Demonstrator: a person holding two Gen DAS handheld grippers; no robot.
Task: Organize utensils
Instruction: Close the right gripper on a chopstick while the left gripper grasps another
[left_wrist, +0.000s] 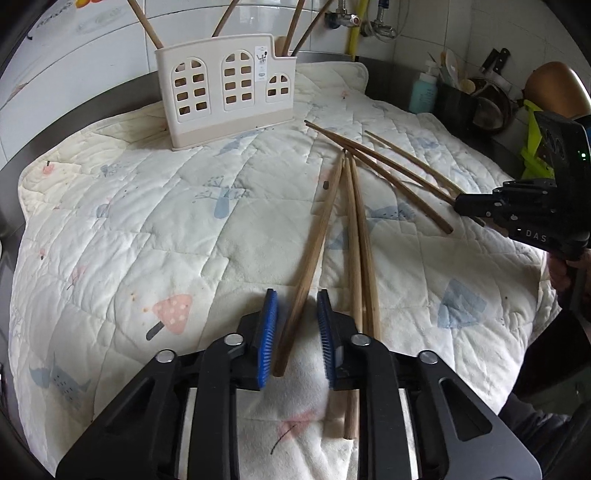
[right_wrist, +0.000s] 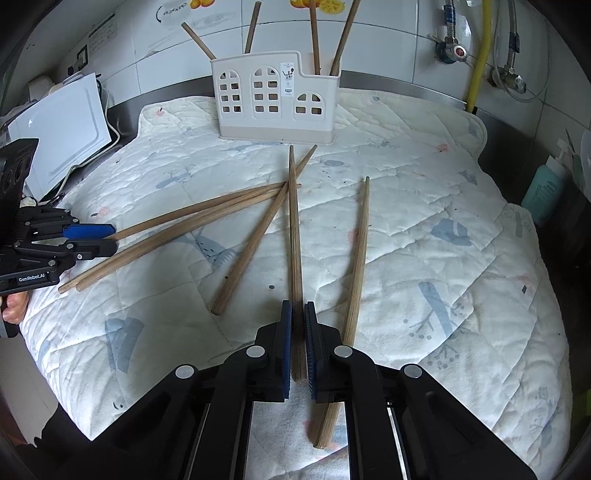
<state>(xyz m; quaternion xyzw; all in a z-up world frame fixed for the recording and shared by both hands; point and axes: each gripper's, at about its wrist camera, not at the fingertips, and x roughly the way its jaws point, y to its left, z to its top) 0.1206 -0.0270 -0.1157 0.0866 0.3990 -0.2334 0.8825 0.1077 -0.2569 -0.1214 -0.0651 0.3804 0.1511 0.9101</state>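
Several wooden chopsticks lie loose on a quilted mat (left_wrist: 147, 229). A beige house-shaped utensil holder (left_wrist: 225, 88) stands at the back with several chopsticks upright in it; it also shows in the right wrist view (right_wrist: 275, 99). My left gripper (left_wrist: 295, 325) is open, its blue pads on either side of one chopstick (left_wrist: 314, 251) with gaps to it. My right gripper (right_wrist: 298, 332) is shut on another chopstick (right_wrist: 294, 229) that still rests on the mat. The left gripper also shows in the right wrist view (right_wrist: 107, 240), and the right gripper shows in the left wrist view (left_wrist: 461, 203).
A white board (right_wrist: 62, 133) leans at the left beyond the mat. A teal bottle (right_wrist: 543, 192), dark pans (left_wrist: 487, 103) and utensils crowd the right back corner. Pipes and a yellow hose (right_wrist: 480, 55) run along the tiled wall.
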